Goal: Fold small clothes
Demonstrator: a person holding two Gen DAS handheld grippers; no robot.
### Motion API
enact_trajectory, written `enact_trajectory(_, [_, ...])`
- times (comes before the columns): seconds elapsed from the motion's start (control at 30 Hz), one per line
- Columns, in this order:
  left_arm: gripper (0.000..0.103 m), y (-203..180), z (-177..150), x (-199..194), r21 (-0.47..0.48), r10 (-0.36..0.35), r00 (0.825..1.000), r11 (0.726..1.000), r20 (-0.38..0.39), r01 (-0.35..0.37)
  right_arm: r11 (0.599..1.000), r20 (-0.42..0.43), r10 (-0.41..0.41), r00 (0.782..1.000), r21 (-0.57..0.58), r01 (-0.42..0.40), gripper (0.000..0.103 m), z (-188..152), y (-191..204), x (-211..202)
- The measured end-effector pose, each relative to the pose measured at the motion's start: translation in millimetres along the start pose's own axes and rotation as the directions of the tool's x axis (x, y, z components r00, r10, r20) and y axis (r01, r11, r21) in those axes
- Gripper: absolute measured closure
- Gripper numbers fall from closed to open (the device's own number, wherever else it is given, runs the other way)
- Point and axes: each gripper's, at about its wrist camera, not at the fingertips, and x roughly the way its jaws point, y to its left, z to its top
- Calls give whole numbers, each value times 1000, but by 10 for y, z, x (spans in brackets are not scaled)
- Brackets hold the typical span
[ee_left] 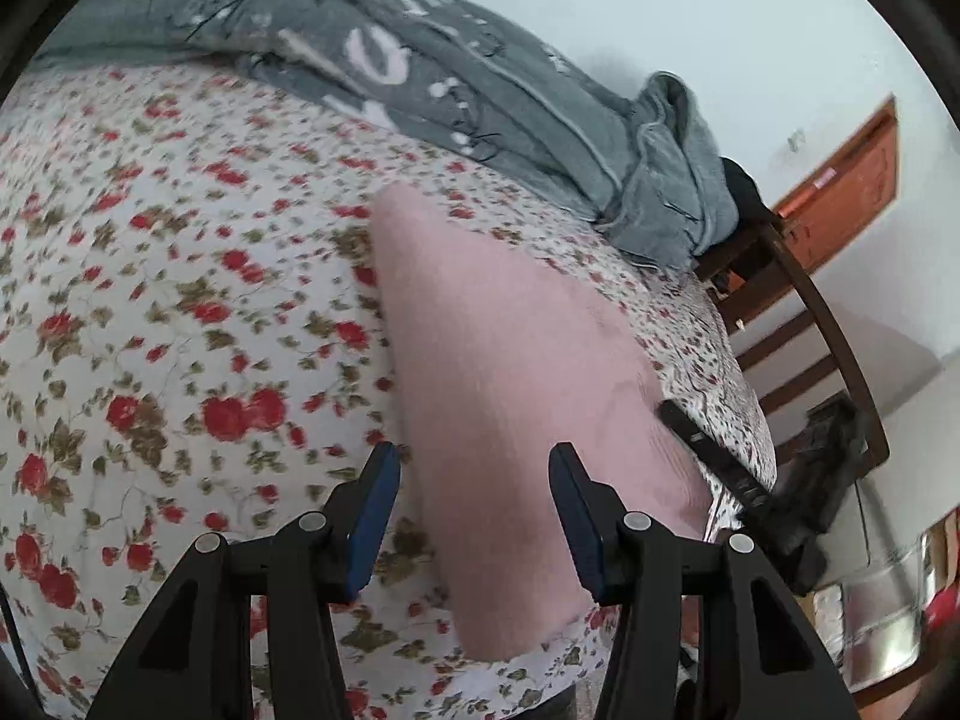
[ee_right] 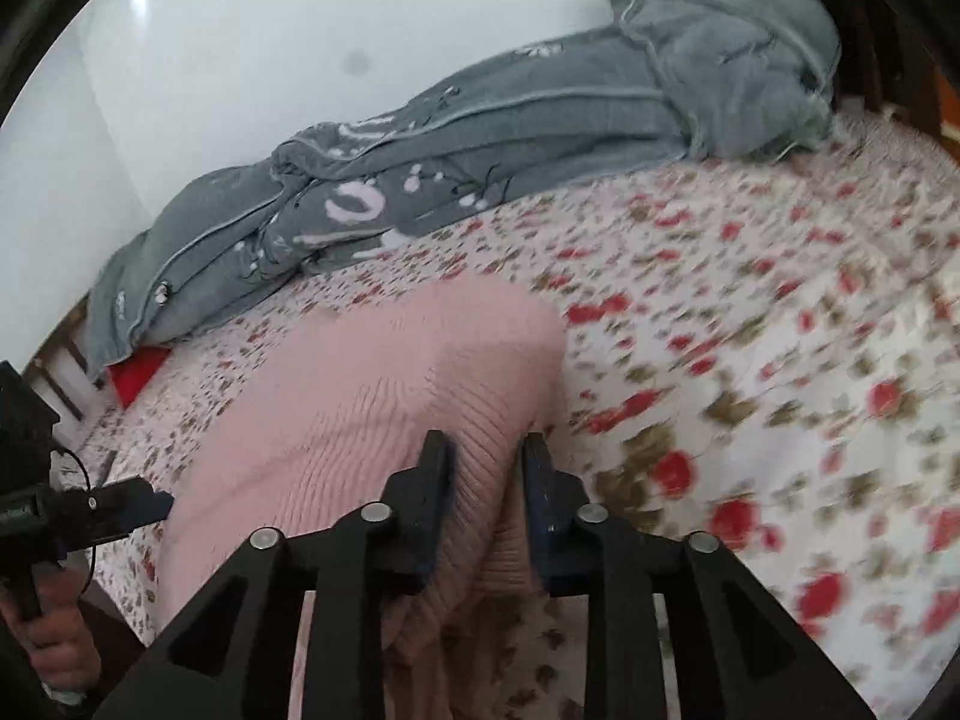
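A pink knitted garment [ee_left: 510, 378] lies folded on a bed with a floral sheet [ee_left: 180, 276]. My left gripper [ee_left: 474, 462] is open, its blue-padded fingers spread over the garment's near edge, holding nothing. In the right wrist view the pink garment [ee_right: 384, 372] bunches up toward me, and my right gripper [ee_right: 486, 450] is shut on a ribbed fold of it, lifting that edge off the sheet [ee_right: 750, 360]. The right gripper shows in the left wrist view [ee_left: 714, 456] at the garment's far edge. The left gripper shows in the right wrist view [ee_right: 120, 507] at the left.
A crumpled grey blanket [ee_left: 480, 96] with white print lies along the far side of the bed against a white wall; it also shows in the right wrist view [ee_right: 480, 138]. A dark wooden bed frame [ee_left: 798, 324] and an orange-brown door [ee_left: 852, 180] are at the right.
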Motion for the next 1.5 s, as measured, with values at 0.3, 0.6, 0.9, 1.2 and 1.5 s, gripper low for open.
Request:
enact_trajectory(0.3, [50, -322, -151, 364, 146, 165, 986, 976, 11, -164, 952, 103, -60, 993, -292, 88, 70, -404, 568, -210])
enact_trajectory(0.6, [47, -166, -98, 180, 118, 84, 996, 989, 3, -84, 952, 46, -108, 993, -284, 116, 62, -547, 392, -82])
enact_trajectory(0.9, [47, 332, 239, 229, -59, -51, 999, 997, -4, 50, 989, -65, 44, 997, -137, -53, 51, -147, 192, -120])
enact_trajectory(1.2, [43, 565, 412, 703, -129, -174, 981, 978, -88, 162, 997, -224, 71, 972, 28, -66, 36, 166, -36, 520])
enact_trajectory(1.5, [50, 411, 434, 966, -106, -154, 981, 984, -116, 142, 994, -268, 108, 958, 46, -99, 30, 138, -31, 863])
